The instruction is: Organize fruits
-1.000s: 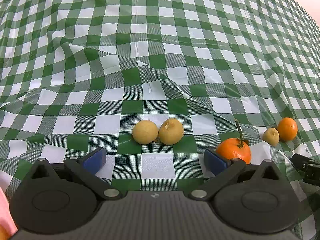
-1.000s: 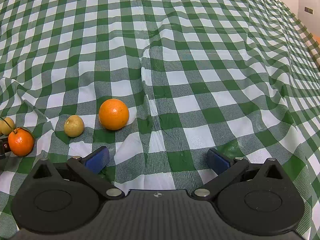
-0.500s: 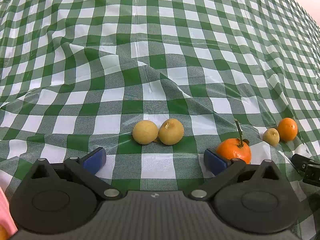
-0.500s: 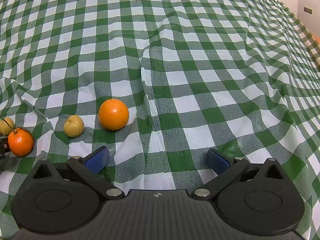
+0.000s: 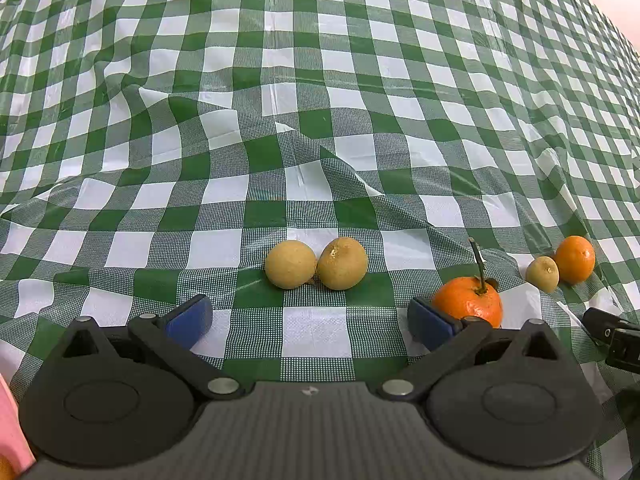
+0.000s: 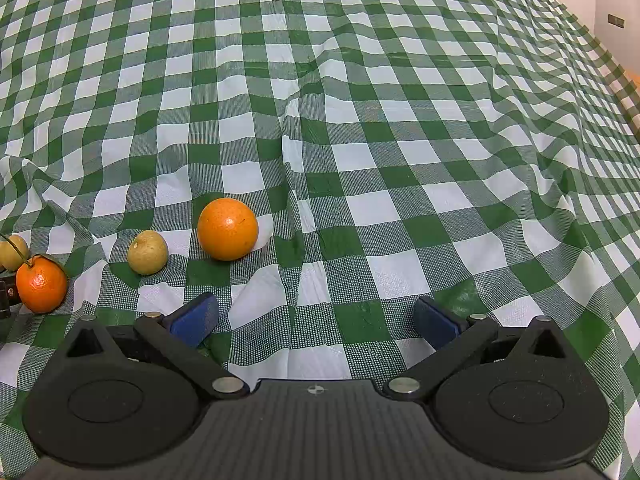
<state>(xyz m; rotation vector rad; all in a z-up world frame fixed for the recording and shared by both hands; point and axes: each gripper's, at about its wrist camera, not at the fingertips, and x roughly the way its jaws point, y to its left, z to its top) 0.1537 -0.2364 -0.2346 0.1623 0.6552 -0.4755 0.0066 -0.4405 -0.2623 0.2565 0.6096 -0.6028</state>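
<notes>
Checked tablecloth, stemmed tangerine touching left gripper

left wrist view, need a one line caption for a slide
Open left gripper low over a green checked tablecloth, facing two touching tan fruits, with a stemmed orange beside its right finger.

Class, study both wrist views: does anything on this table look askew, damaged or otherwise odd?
Only the green-and-white checked plastic tablecloth: it is rumpled, with raised creases running behind the two touching tan round fruits and beside the smooth orange. The fruits themselves look whole, and nothing is spilled.
</notes>
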